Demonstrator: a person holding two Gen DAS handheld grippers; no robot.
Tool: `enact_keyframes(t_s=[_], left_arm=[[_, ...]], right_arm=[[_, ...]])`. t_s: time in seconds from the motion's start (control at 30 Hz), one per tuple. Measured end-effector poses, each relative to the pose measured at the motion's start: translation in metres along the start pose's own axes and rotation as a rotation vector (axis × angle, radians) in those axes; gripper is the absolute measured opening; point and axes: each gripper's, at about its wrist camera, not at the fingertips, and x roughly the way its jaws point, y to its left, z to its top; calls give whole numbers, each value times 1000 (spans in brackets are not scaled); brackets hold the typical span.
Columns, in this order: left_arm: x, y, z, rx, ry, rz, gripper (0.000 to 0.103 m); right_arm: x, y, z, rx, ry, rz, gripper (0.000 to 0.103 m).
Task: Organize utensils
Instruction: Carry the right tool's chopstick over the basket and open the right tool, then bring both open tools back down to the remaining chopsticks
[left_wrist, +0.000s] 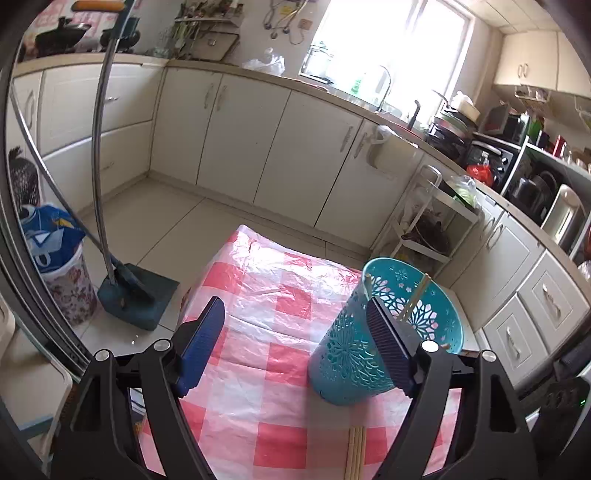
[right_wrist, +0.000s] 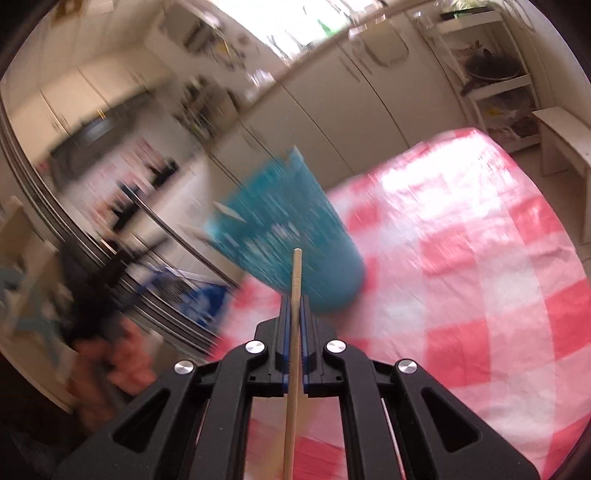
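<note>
One chopstick (right_wrist: 294, 332) between right gripper (right_wrist: 294, 300) fingers.

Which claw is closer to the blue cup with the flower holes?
Left. The open left claw has one finger right against the blue cup. The right claw, pinching a chopstick, sits a little back from the cup.

blurred teal holder (right_wrist: 284, 229), chopsticks (left_wrist: 355, 452) cut off below

Overexposed window (left_wrist: 388, 40), fisheye bending, motion blur
</note>
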Motion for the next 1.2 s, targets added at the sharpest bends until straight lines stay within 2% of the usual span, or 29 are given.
enact_keyframes(t_s=[0.03, 0.13, 0.27, 0.33, 0.37, 0.43, 0.53, 0.67, 0.73, 0.9, 1.0, 1.1, 1.17, 1.2], left_arm=[[1, 3, 1, -10, 0, 0, 75], [-1, 6, 4, -26, -10, 0, 75], [-3, 7, 4, -34, -25, 1, 75], [-4, 3, 5, -22, -31, 9, 75], [-4, 2, 5, -16, -32, 11, 75], [-3, 1, 5, -7, -29, 9, 76], [-2, -1, 5, 0, -25, 13, 77], [0, -1, 6, 3, -12, 18, 78], [0, -1, 4, 6, -11, 25, 78], [-7, -4, 1, 38, -25, 48, 79], [-12, -9, -3, 67, -40, 62, 81], [-15, -14, -6, 96, -47, 70, 83], [-16, -17, -9, 112, -47, 75, 84], [-16, -17, -9, 117, -46, 77, 85]], right_arm=[[-6, 7, 10, 6, -45, 45, 5], [-7, 33, 44, -23, -137, 85, 5], [17, 69, 93, -68, -255, 39, 5], [33, 83, 112, -88, -344, -49, 5], [38, 84, 116, -87, -363, -61, 5], [54, 87, 126, -95, -426, -149, 5], [79, 84, 127, -133, -467, -259, 5], [95, 75, 114, -170, -398, -303, 6], [91, 71, 99, -194, -353, -312, 8], [54, 81, 52, -277, -304, -337, 30], [27, 77, 19, -288, -279, -357, 36], [14, 57, -15, -247, -233, -406, 39], [18, 38, -22, -150, -155, -446, 39], [21, 29, -23, -101, -125, -432, 39]])
